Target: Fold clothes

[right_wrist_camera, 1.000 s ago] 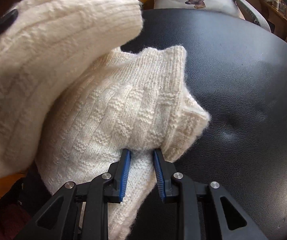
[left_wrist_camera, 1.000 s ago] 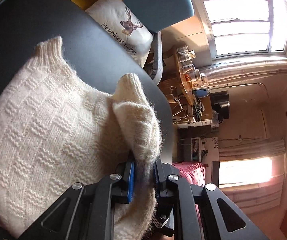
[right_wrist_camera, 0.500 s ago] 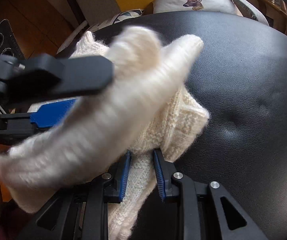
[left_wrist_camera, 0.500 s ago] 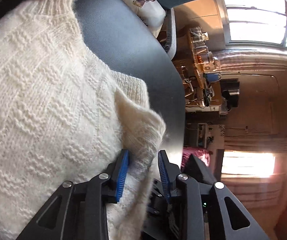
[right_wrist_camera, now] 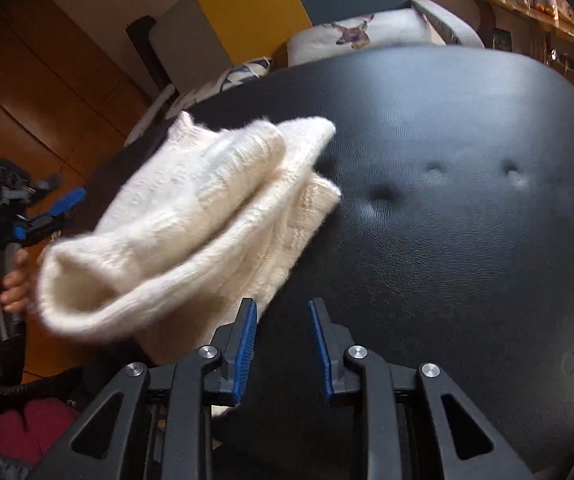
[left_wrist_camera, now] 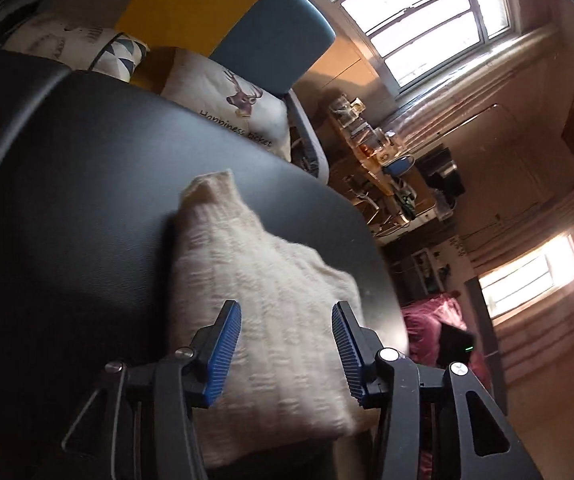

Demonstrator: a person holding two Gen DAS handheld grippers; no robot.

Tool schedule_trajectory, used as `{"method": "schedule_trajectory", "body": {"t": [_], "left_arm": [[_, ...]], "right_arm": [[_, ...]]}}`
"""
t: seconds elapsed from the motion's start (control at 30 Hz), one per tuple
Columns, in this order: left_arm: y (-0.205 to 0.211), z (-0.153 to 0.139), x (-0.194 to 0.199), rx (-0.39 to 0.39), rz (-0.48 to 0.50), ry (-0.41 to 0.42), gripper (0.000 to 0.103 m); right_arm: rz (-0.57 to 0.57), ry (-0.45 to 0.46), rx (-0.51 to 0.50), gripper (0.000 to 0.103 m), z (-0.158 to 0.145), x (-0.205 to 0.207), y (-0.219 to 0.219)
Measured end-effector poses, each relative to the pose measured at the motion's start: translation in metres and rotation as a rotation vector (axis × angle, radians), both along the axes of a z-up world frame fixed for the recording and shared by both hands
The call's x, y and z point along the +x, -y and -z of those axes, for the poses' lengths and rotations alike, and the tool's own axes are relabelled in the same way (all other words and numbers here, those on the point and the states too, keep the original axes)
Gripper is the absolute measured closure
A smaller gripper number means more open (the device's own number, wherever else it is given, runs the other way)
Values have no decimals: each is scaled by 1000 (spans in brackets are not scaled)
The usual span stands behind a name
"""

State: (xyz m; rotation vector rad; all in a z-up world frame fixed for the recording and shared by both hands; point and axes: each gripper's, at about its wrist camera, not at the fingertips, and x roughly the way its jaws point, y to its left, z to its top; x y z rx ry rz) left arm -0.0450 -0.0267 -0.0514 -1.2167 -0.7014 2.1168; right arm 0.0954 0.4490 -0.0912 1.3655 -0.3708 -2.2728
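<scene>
The sweater [right_wrist_camera: 191, 216] was smeared with motion blur, so its knit barely showed. Its near end got hidden behind the right gripper [right_wrist_camera: 283, 344]. Stuff on the shelf [left_wrist_camera: 371, 148] was too tiny to tell.

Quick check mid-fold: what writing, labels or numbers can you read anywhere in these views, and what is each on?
"Happiness ticket": on the white deer cushion, left wrist view.
Same cushion in the right wrist view: no text readable.
Shelf items: any labels are too small to read.
Sweater: no text visible.
</scene>
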Motion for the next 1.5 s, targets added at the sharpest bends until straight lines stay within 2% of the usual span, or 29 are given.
{"method": "schedule_trajectory", "body": {"t": [0.07,0.1,0.2,0.3,0.37,0.47,0.6,0.67,0.73,0.77,0.8,0.87,0.97,1.03,1.1,1.17,1.23,1.37,1.43,1.5], "left_arm": [[2,14,6,-30,18,-9,56],[-2,18,8,-33,32,-18,56],[-16,29,13,-44,73,-46,56],[-28,31,8,-35,104,-63,56],[-34,30,0,-27,125,-66,56],[-46,29,-10,-31,170,-84,56],[-67,28,-15,-64,272,-131,56],[-78,33,-14,-118,351,-146,56],[-80,43,-11,-154,407,-151,56],[-80,48,-10,-166,432,-158,61],[-80,51,-7,-180,452,-171,66],[-80,54,-2,-210,466,-211,66],[-85,47,4,-250,453,-244,66],[-87,35,13,-243,437,-279,64],[-92,25,26,-229,445,-327,61],[-98,27,37,-239,463,-353,61],[-105,29,48,-245,479,-374,61],[-117,36,55,-217,506,-360,61],[-122,40,57,-209,520,-347,61],[-127,42,62,-214,532,-349,61]], "right_arm": [[-38,-63,-57,74,-26,13,13],[-61,-87,-82,70,-36,17,22],[-167,-79,-120,61,-39,-10,77],[-268,-63,-147,59,-40,-36,131],[-297,12,-91,59,-29,-39,142],[-339,111,-81,59,-7,-45,151],[-366,166,-152,59,15,-50,160],[-403,225,-208,60,32,-47,163],[-425,296,-177,63,56,-37,158],[-424,333,-165,77,69,-32,154],[-388,364,-180,97,83,-32,145],[-329,364,-291,98,98,-29,125],[-287,325,-373,97,103,-21,115],[-254,309,-418,92,102,-15,110],[-216,289,-459,72,89,-5,99],[-176,263,-496,71,76,4,87],[-121,194,-508,67,59,10,69],[78,78,-565,57,43,-7,41],[154,75,-571,56,49,-24,40],[198,116,-583,56,61,-42,44]]}}
